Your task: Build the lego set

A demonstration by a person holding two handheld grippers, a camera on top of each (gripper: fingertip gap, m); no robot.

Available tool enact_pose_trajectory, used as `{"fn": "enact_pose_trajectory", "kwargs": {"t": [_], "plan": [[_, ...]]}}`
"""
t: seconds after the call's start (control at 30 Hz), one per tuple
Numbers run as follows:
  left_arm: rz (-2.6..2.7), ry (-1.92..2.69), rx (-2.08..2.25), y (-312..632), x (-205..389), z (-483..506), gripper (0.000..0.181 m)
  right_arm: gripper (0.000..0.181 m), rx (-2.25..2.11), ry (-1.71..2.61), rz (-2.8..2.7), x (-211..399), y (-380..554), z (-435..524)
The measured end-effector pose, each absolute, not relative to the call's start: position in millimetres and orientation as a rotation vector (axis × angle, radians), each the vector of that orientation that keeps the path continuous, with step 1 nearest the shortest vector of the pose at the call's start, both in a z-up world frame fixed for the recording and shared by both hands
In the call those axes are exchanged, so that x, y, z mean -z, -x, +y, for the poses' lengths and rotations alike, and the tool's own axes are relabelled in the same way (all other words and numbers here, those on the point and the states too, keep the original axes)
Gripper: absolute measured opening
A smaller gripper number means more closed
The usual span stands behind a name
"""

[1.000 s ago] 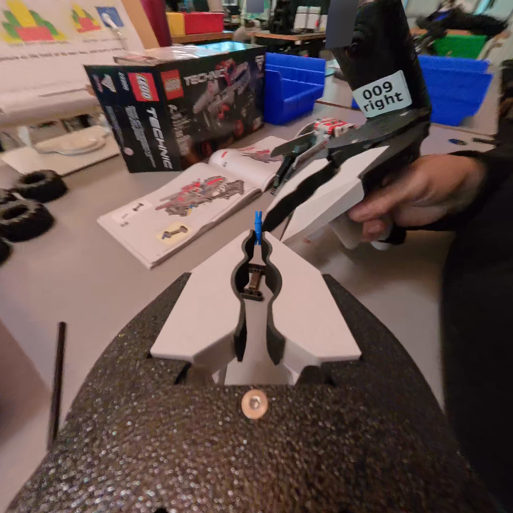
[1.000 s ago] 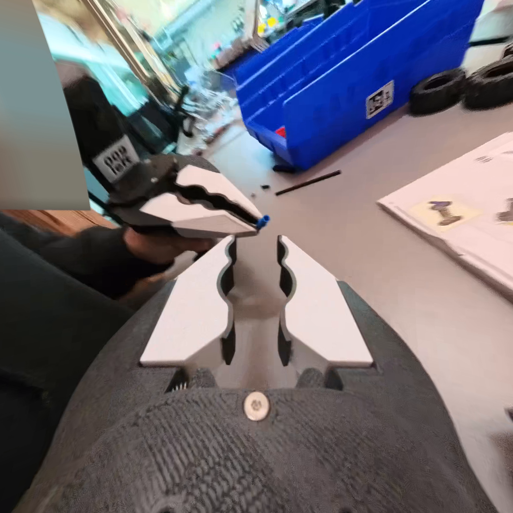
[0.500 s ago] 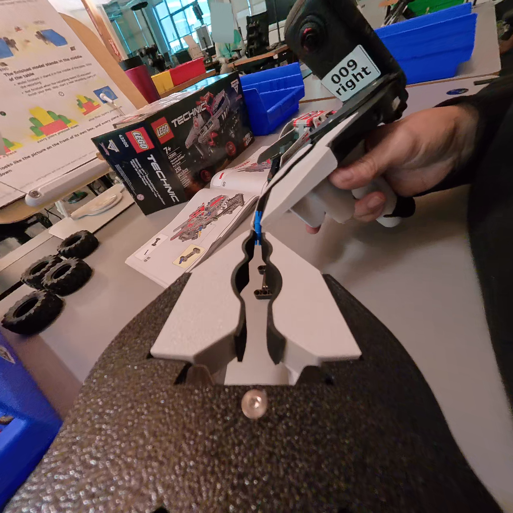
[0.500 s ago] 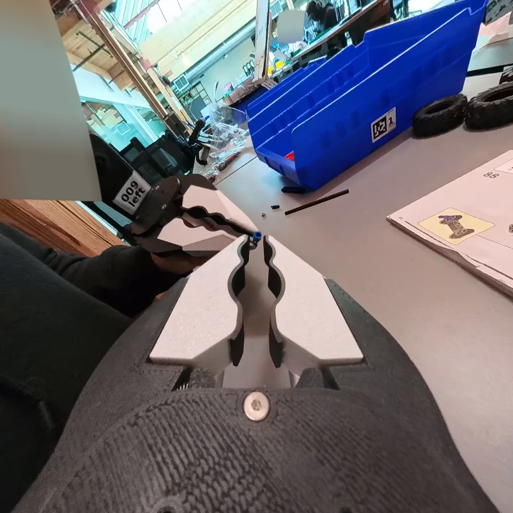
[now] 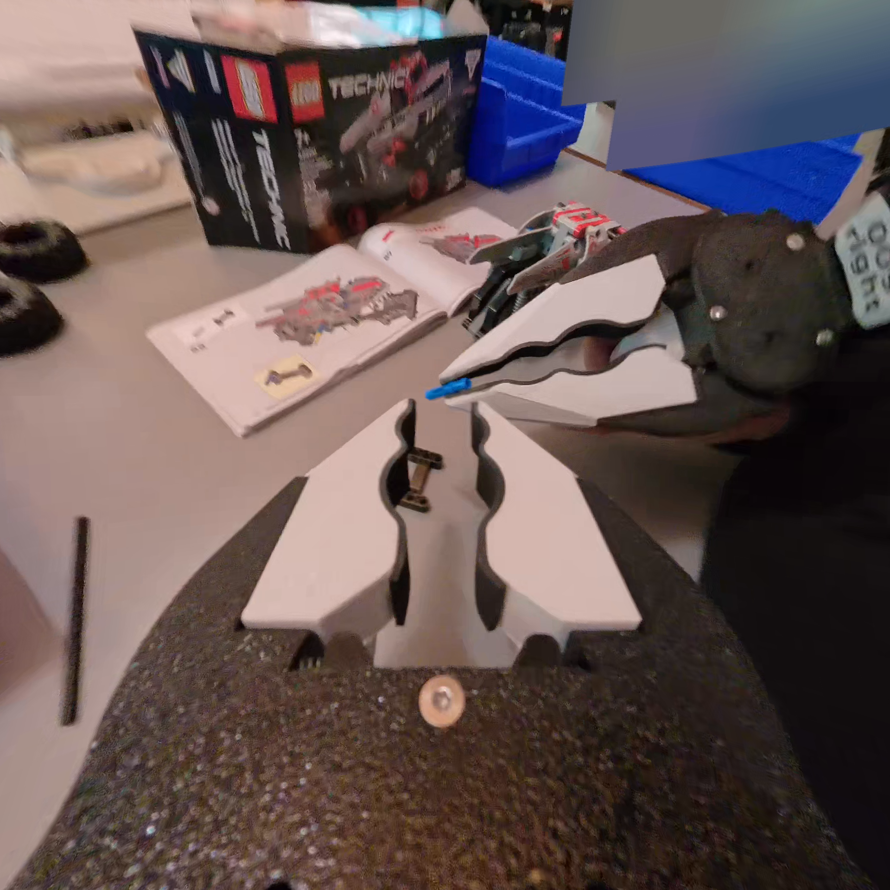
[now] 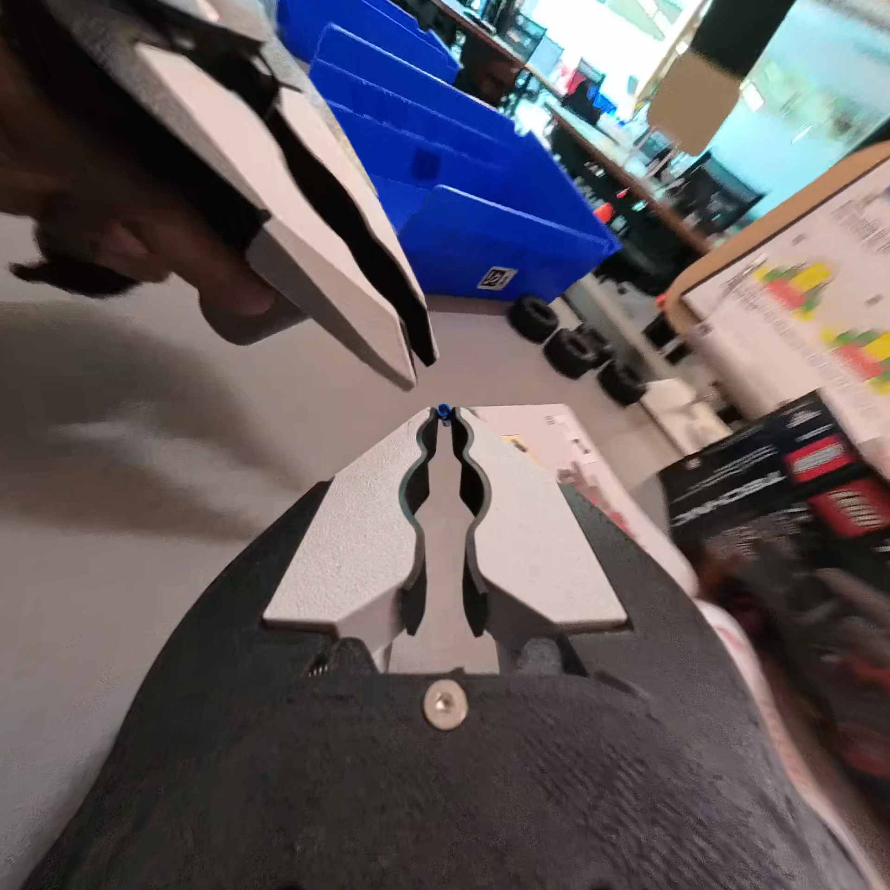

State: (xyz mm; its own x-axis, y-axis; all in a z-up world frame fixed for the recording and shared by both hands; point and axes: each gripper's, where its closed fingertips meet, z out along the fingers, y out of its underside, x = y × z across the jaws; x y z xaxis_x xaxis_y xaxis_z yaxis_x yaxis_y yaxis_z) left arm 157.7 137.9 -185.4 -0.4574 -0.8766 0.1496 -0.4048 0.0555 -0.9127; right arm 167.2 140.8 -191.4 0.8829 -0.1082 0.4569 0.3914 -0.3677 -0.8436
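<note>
A small blue pin (image 5: 448, 387) is pinched at the tips of my right gripper (image 5: 450, 385), which comes in from the right in the left wrist view. In the right wrist view the right gripper (image 6: 444, 415) is shut on the pin (image 6: 444, 411). My left gripper (image 5: 442, 414) is open and empty, just below the pin. It also shows in the right wrist view (image 6: 419, 373), above the right tips. A small black lego piece (image 5: 419, 479) lies on the table between the left fingers. The part-built red and grey model (image 5: 544, 260) sits behind the right gripper.
An open instruction booklet (image 5: 313, 327) and the black lego box (image 5: 313, 144) lie ahead. Black tyres (image 5: 29, 269) are at the left, and a black axle (image 5: 74, 621) lies at the near left. Blue bins (image 6: 481, 216) stand at the table's far side. Only a small space, under 4 cm, lies between the two pairs of fingers. Both grippers' tips are roughly 20 cm from the black axle (image 5: 74, 621).
The blue pin has passed from my left gripper to my right. The right gripper closed on it, the left opened, and the two have drawn slightly apart.
</note>
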Motion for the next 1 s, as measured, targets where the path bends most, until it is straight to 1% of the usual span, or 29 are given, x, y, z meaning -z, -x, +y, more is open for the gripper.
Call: {"fn": "enact_pose_trajectory", "kwargs": {"t": [0.03,0.17,0.3,0.37,0.57,0.7,0.8,1.0], "plan": [[1.898,1.343,1.407,-157.3,186.8,134.3,0.025,0.004,0.606,1.871,-0.244,188.9,-168.0,140.9],[1.853,1.486,1.456,-159.8,188.3,130.1,0.021,0.004,0.854,1.848,-0.385,185.6,-172.3,140.3],[1.805,1.507,1.623,-159.9,174.4,126.2,0.020,0.005,0.910,1.810,-0.452,184.2,-169.4,139.8],[1.844,1.526,1.621,-158.7,176.7,123.4,0.019,0.005,0.947,1.782,-0.477,180.7,-167.7,139.4],[1.927,1.534,1.596,-156.4,184.5,119.8,0.016,0.004,0.935,1.772,-0.571,186.1,-161.4,140.3],[1.936,1.502,1.710,-154.4,183.6,119.7,0.007,0.004,0.854,1.735,-0.611,185.3,-155.7,137.5],[1.941,1.552,1.770,-153.5,186.6,119.5,0.007,0.004,0.763,1.765,-0.597,187.6,-153.6,136.9],[2.019,1.479,1.585,-151.6,194.8,122.8,0.003,0.005,0.818,1.841,-0.683,197.7,-152.4,140.2]]}}
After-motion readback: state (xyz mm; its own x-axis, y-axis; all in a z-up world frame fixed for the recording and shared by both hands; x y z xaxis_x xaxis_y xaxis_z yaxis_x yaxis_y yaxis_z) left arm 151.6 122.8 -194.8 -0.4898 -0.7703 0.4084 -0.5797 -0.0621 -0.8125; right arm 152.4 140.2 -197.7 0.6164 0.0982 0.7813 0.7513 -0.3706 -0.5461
